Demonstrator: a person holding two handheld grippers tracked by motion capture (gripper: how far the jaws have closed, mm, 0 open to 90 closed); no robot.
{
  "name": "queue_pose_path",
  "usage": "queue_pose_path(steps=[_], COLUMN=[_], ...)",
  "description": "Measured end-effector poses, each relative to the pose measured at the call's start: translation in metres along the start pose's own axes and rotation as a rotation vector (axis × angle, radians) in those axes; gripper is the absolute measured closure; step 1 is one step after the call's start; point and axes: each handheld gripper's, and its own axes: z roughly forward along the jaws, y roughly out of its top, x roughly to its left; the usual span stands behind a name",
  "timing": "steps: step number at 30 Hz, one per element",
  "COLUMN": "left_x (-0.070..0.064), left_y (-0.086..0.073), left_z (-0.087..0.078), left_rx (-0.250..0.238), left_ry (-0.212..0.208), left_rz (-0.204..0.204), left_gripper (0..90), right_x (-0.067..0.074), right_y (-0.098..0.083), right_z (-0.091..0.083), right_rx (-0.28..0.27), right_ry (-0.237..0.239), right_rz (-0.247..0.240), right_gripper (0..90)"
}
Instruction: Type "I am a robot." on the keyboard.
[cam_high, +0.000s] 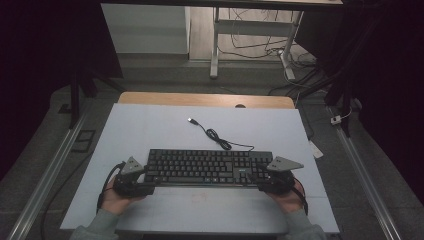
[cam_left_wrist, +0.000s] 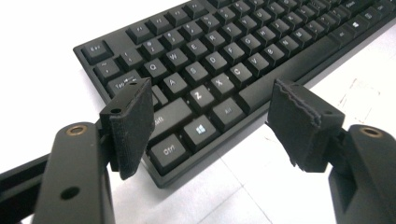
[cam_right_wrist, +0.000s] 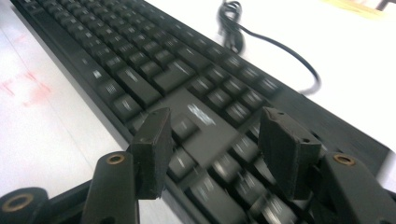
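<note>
A black keyboard (cam_high: 207, 167) lies lengthwise across the white mat (cam_high: 150, 125), near the front of it. Its cable (cam_high: 217, 137) coils behind it and ends in a USB plug (cam_high: 191, 120). My left gripper (cam_high: 149, 185) is at the keyboard's front left corner. In the left gripper view it (cam_left_wrist: 210, 93) stands open, one pad over the Caps key area and the other off the front edge. My right gripper (cam_high: 262, 182) is at the keyboard's right end. In the right gripper view it (cam_right_wrist: 215, 119) is open just above the blurred keys (cam_right_wrist: 154, 70), with nothing held.
The mat covers a wooden table whose far edge (cam_high: 200, 98) shows behind it. Desk legs and loose cables (cam_high: 250, 45) stand on the floor beyond. Metal rails (cam_high: 45, 170) run along both sides of the table.
</note>
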Motion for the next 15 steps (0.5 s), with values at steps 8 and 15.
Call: queue_pose_path(steps=[8,15], left_x=[-0.001,0.001], left_y=[-0.006,-0.009], left_z=[-0.003,-0.005], left_rx=[0.003,0.004], left_ry=[0.002,0.008], left_rz=[-0.001,-0.009], left_gripper=[31.2,31.1], right_x=[-0.014,-0.010], right_y=[-0.018,-0.016], right_z=[-0.018,-0.013], right_rx=[-0.005,0.002], right_ry=[-0.026,-0.017], right_rz=[0.023,0.002], right_gripper=[44.3,44.1])
